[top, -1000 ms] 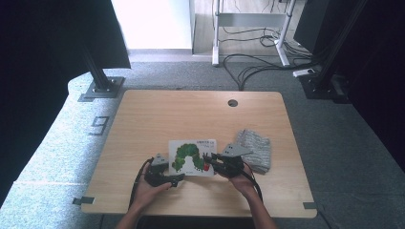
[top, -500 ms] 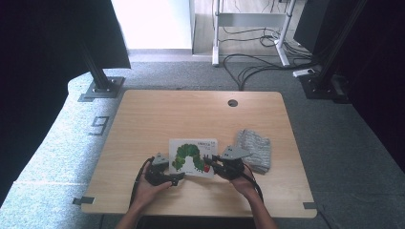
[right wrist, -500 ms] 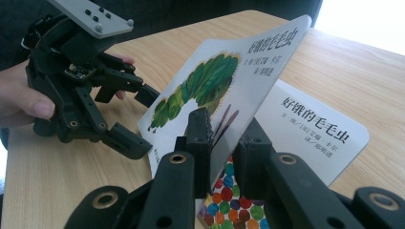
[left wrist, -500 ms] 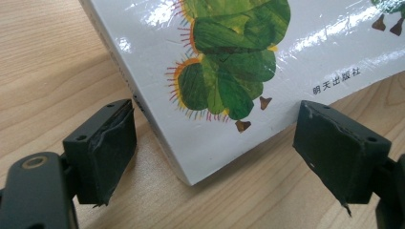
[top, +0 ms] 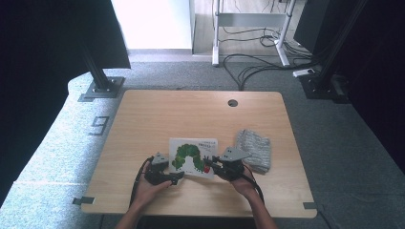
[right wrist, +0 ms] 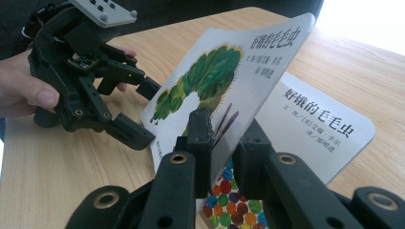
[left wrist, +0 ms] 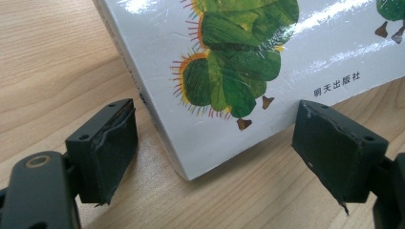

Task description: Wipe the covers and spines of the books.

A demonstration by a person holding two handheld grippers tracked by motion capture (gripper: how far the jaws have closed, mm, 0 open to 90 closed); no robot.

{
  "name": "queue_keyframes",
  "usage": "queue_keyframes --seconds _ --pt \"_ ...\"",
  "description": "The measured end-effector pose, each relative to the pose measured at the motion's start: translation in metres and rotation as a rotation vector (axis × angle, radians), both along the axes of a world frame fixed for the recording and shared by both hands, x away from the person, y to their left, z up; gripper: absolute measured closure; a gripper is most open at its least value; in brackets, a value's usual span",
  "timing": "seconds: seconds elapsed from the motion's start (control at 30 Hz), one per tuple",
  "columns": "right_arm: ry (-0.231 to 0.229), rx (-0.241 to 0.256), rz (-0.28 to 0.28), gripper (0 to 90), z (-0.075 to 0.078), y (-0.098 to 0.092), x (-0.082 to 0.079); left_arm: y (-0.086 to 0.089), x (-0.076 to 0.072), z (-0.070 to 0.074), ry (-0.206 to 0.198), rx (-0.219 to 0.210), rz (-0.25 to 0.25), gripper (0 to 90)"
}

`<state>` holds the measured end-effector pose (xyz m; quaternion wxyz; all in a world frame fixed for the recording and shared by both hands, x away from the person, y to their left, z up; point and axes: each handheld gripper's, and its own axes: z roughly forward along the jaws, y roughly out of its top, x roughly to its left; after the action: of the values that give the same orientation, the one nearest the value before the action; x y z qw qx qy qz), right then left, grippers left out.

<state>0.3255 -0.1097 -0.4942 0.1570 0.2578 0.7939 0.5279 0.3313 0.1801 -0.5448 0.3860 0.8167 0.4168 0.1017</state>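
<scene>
Lying near the front edge of the wooden table [top: 157,119], a little toward six o'clock from its centre: one picture book [top: 193,156], white board cover, green caterpillar illustration, black printed characters.

Cover: lifted clear of the pages at its right-hand edge, tilted up like a half-open lid. Title page beneath it bears the same black characters; a patch of coloured dots shows on the inside at the lower edge.

Right gripper [right wrist: 224,138]: jaws drawn narrow, pinching the raised cover between them, one jaw on the printed face, the other behind it. Sits at about four o'clock from the book in the high view, a hand wrapped around its rear, a cable trailing back toward the table edge.

Left gripper [left wrist: 215,143]: jaws spread wide, one either side of the book's near corner, neither pad touching it. Corner rests on the wood between them. Placed at about eight o'clock from the book in the high view, held in the person's left hand [right wrist: 24,90], grey plate on top.

Grey knitted cloth [top: 253,149]: folded, at three o'clock from the book, just beyond the right gripper.

Round cable hole [top: 232,102]: at one o'clock, near the far table edge, well apart from the book.
</scene>
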Motion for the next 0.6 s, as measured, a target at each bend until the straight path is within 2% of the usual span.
queue_keyframes --seconds 0.3,0.6 --pt "-0.006 -0.005 -0.001 78.0 -0.0018 -0.0003 -0.001 0.0017 0.0002 0.001 -0.011 -0.003 0.012 17.0" --pt "-0.013 -0.016 0.006 78.4 -0.0022 -0.0005 -0.0055 0.0018 0.0 0.0008 -0.004 -0.005 0.007 17.0"
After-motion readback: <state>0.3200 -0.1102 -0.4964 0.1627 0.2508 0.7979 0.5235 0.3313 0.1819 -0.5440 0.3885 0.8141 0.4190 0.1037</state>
